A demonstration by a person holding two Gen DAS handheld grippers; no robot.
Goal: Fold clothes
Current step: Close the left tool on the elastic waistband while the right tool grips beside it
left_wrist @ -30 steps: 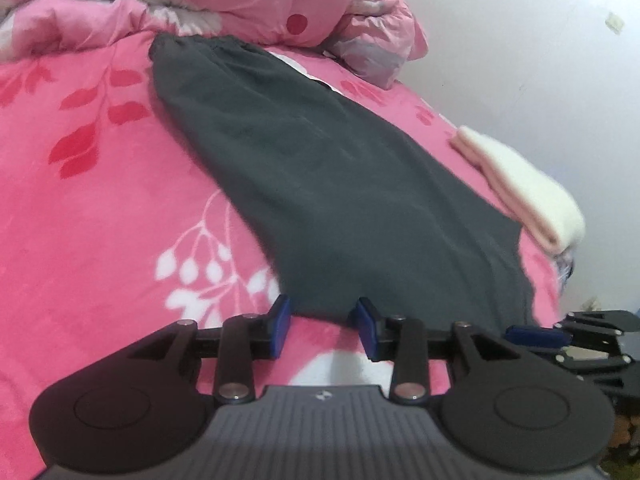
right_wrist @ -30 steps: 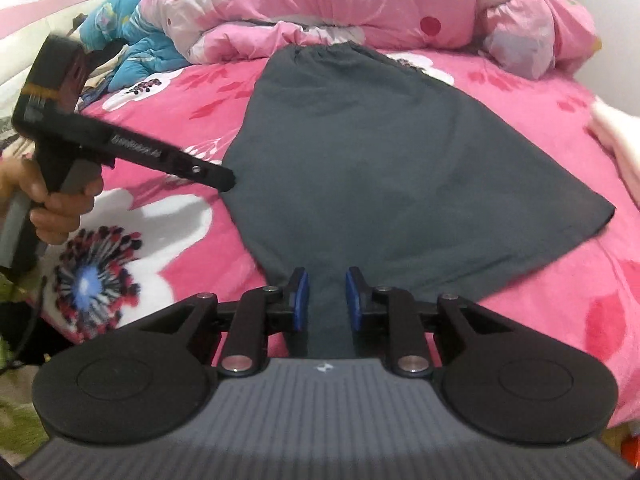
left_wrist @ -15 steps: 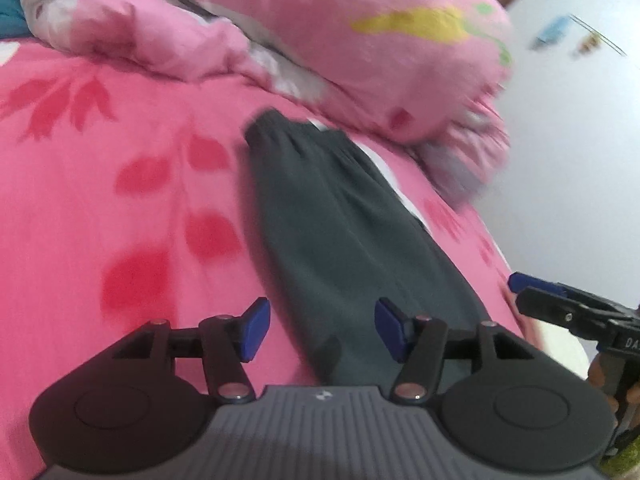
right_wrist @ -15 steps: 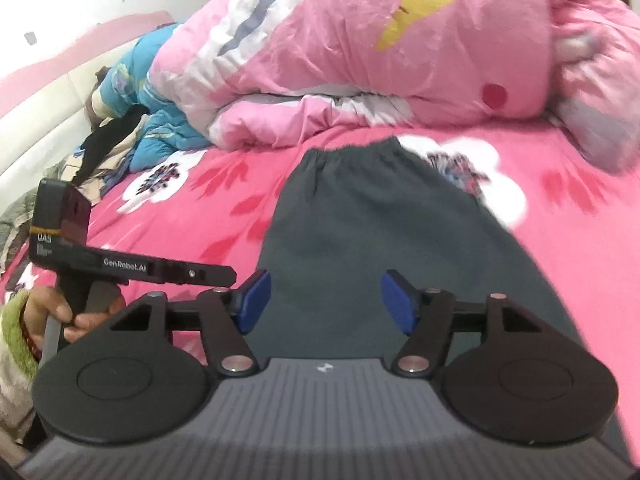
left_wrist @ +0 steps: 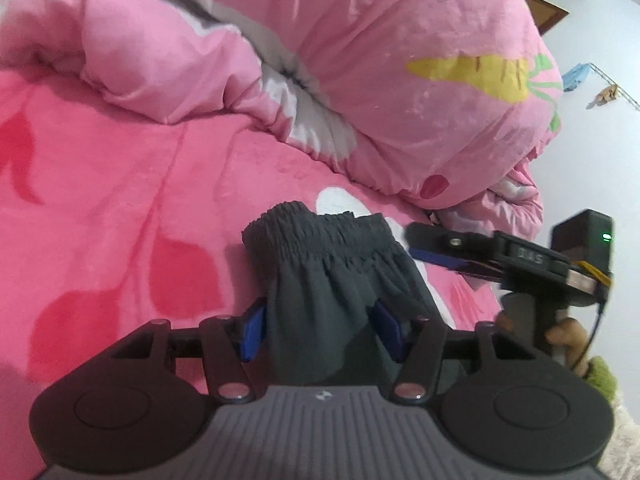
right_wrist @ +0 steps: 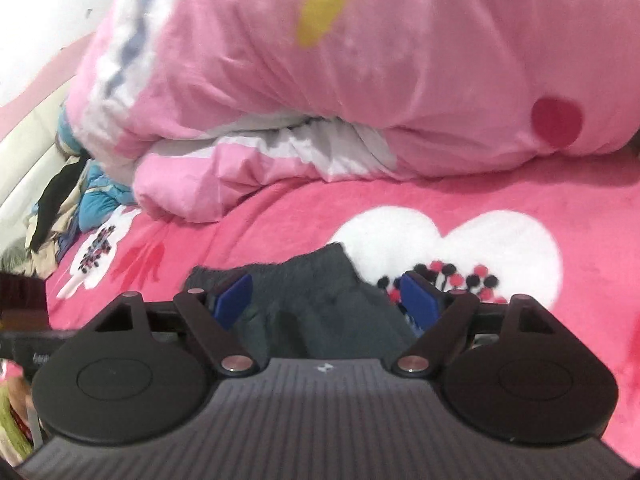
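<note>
Dark grey trousers (left_wrist: pixel 320 280) lie on the pink bed with the gathered elastic waistband (left_wrist: pixel 312 232) at the far end. My left gripper (left_wrist: pixel 320 332) is open, its blue pads either side of the cloth just below the waistband. My right gripper (right_wrist: pixel 328 304) is open too, over the waistband's other end (right_wrist: pixel 304 284). The right gripper also shows in the left wrist view (left_wrist: pixel 480 256), just right of the waistband.
A bunched pink duvet (left_wrist: pixel 360 60) lies right behind the waistband. The pink flowered bedsheet (left_wrist: pixel 100 208) spreads to the left. A heap of blue and dark clothes (right_wrist: pixel 68 208) lies at the far left. A white wall (left_wrist: pixel 600 140) stands at the right.
Both grippers have moved up the trousers from the hem end to the waistband. Both opened wider on the way.
</note>
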